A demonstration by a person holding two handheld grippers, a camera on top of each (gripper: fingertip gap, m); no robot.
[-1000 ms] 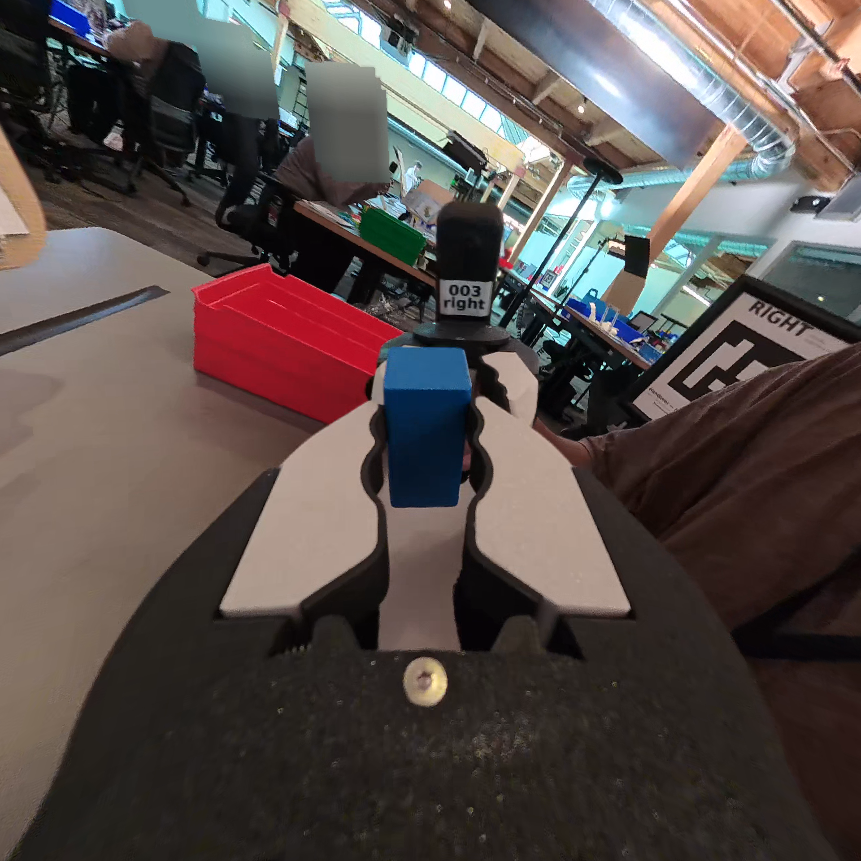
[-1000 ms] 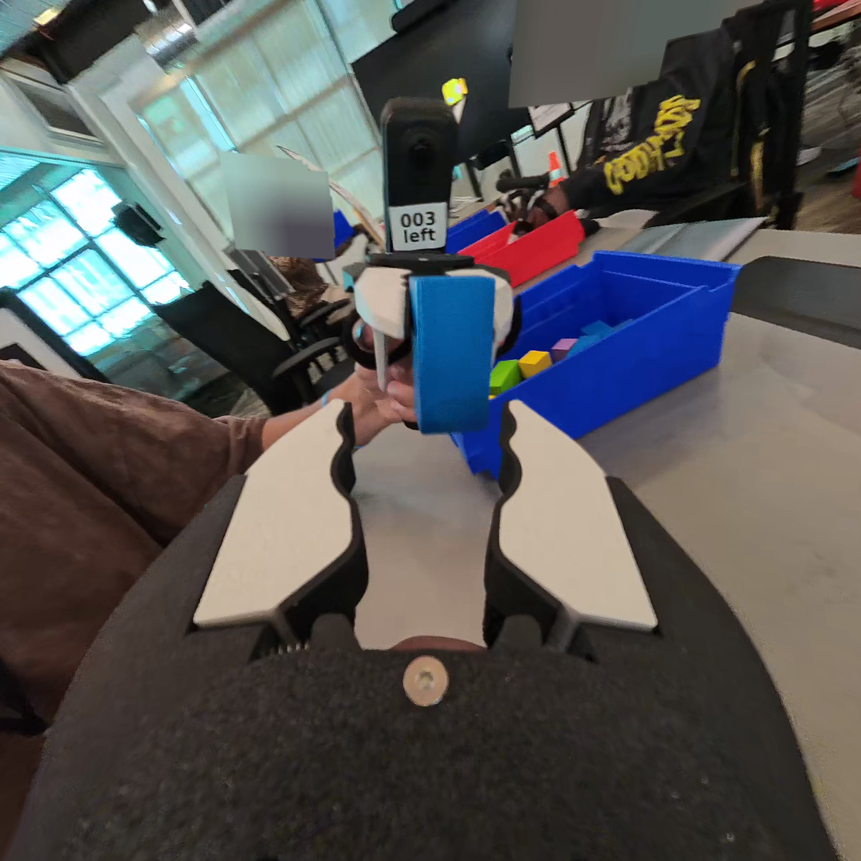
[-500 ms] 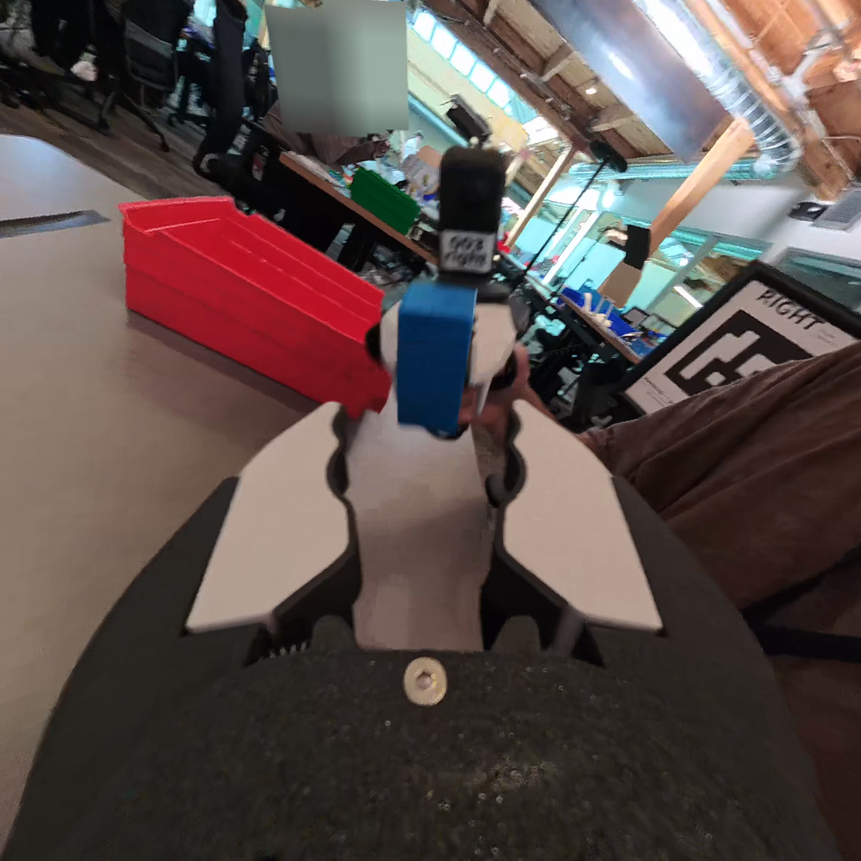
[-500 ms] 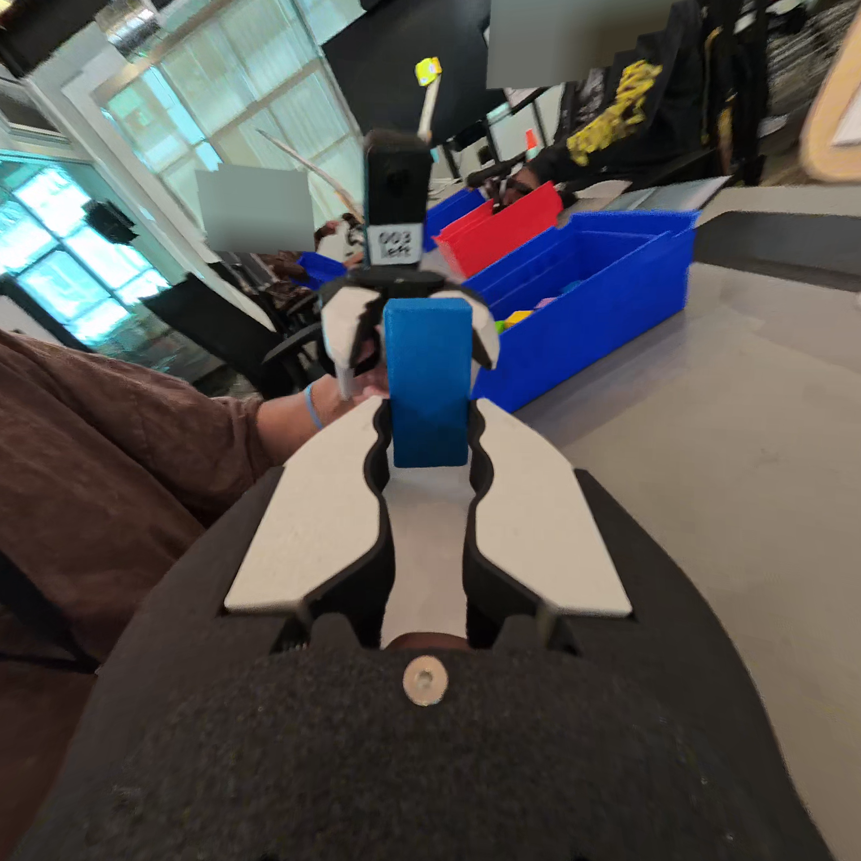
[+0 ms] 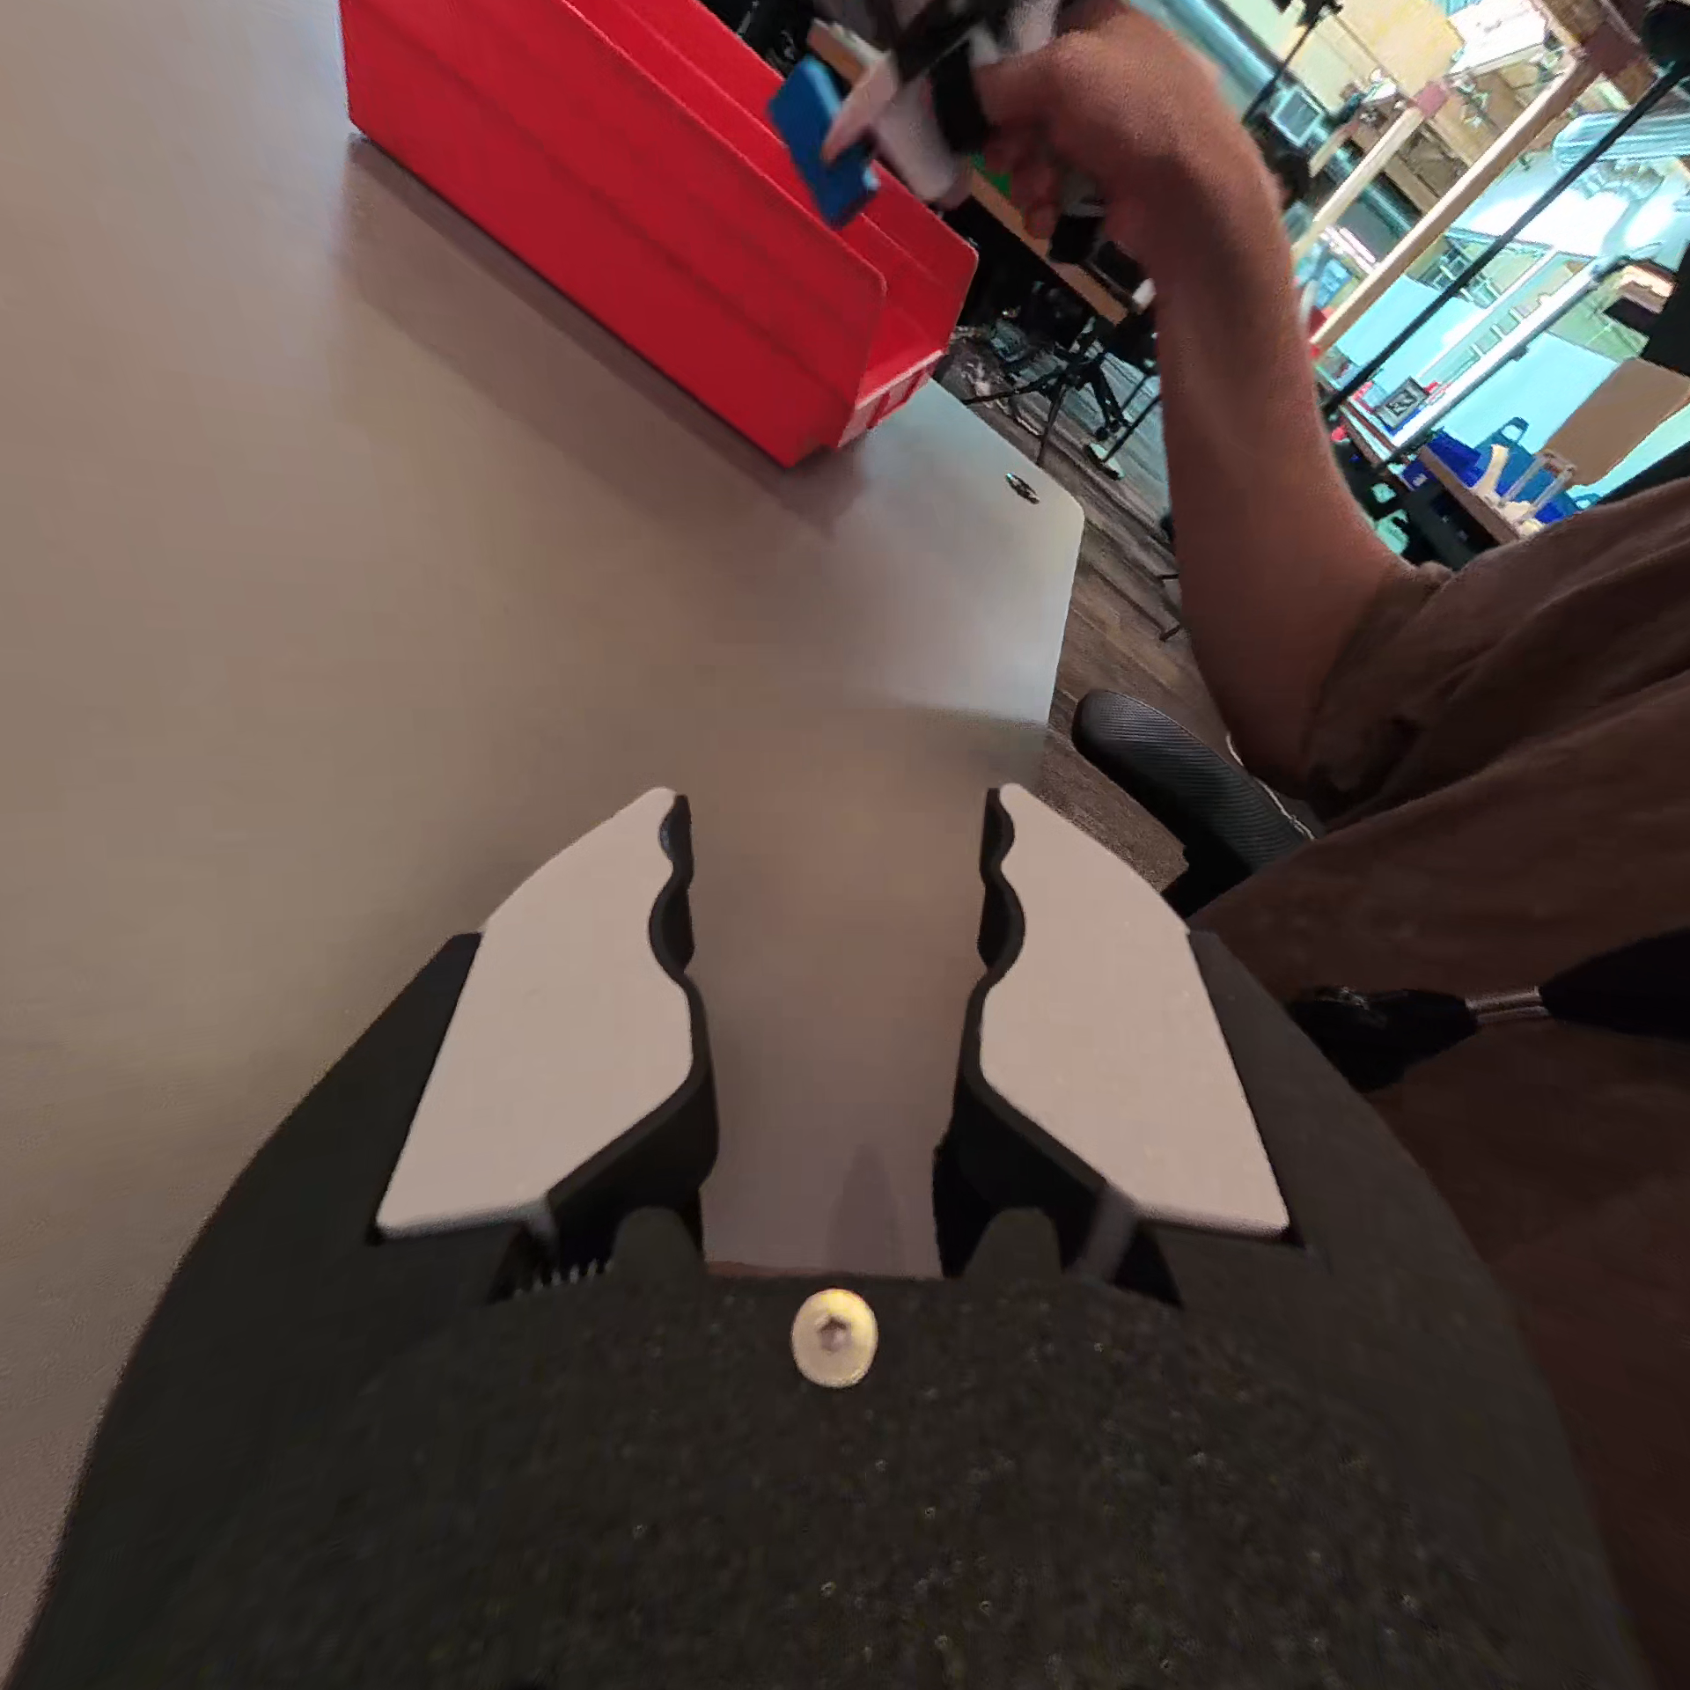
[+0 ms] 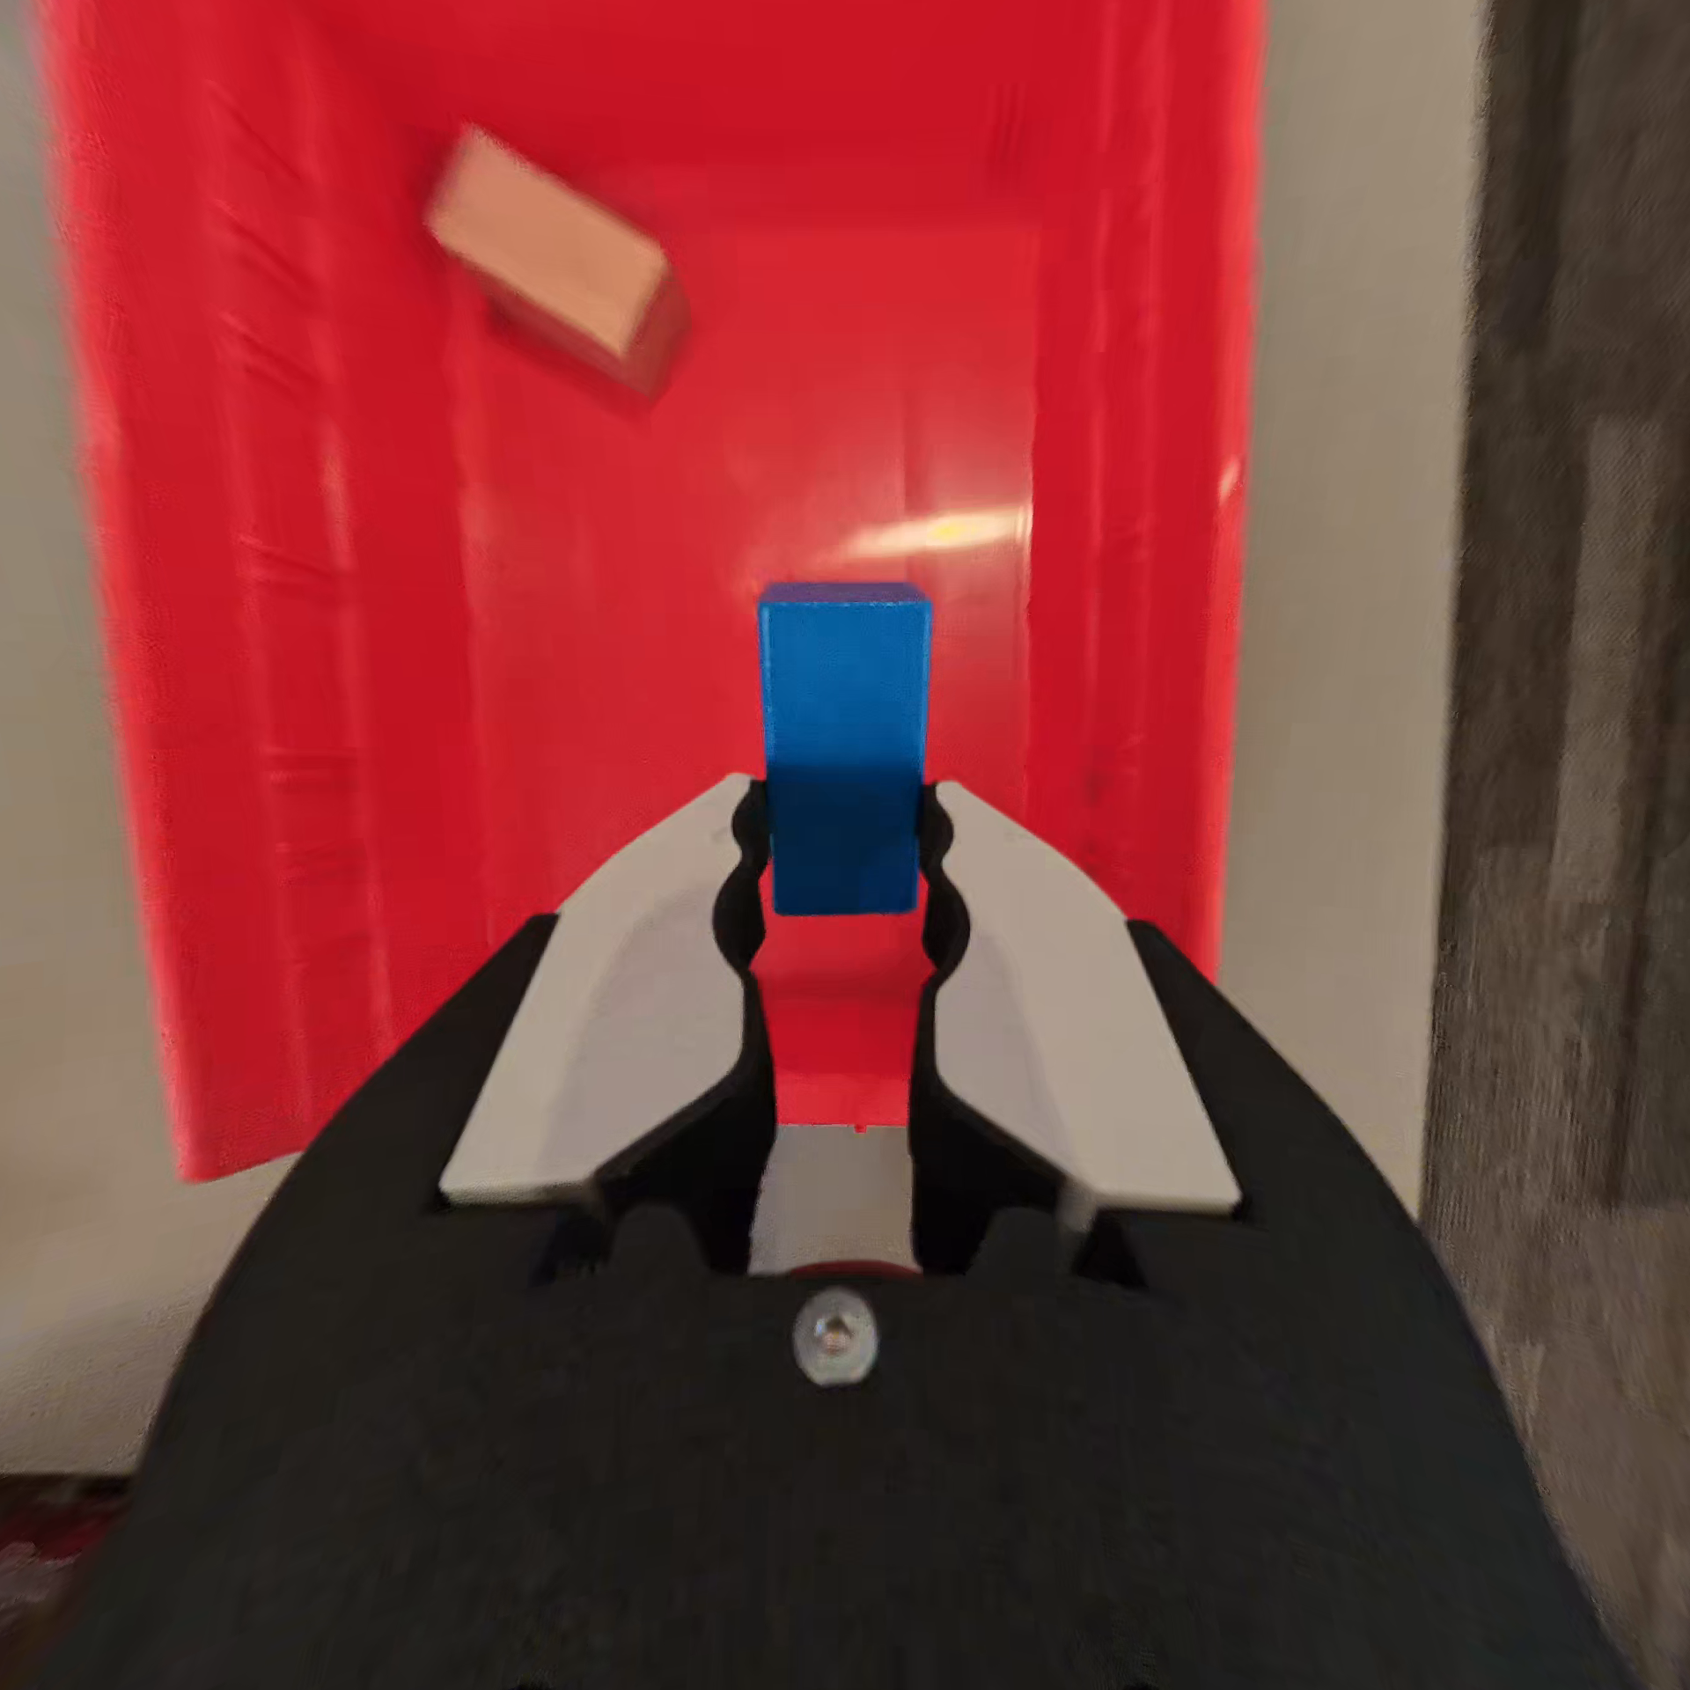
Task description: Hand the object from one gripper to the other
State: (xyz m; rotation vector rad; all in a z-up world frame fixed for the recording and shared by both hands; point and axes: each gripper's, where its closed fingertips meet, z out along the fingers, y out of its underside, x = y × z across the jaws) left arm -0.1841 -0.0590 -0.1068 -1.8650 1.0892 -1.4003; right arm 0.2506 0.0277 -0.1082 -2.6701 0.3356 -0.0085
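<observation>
My right gripper (image 6: 841, 805) is shut on a blue block (image 6: 843, 722) and holds it above the inside of a red bin (image 6: 274, 640), pointing down into it. In the left wrist view the same block (image 5: 818, 137) shows at the top, held in the right gripper (image 5: 850, 146) over the red bin (image 5: 604, 219). My left gripper (image 5: 837, 814) is open and empty, low over the grey table (image 5: 320, 594), well back from the bin.
A tan wooden block (image 6: 558, 261) lies in the red bin's far left part. The table's right edge (image 5: 1061, 622) drops off to dark floor and a black chair armrest (image 5: 1180, 786). A person's forearm (image 5: 1244, 439) and brown sleeve fill the right.
The left gripper let go of the blue block and opened; the right gripper closed on it. The right gripper then carried it over the red bin. The left gripper drew back and tilted down.
</observation>
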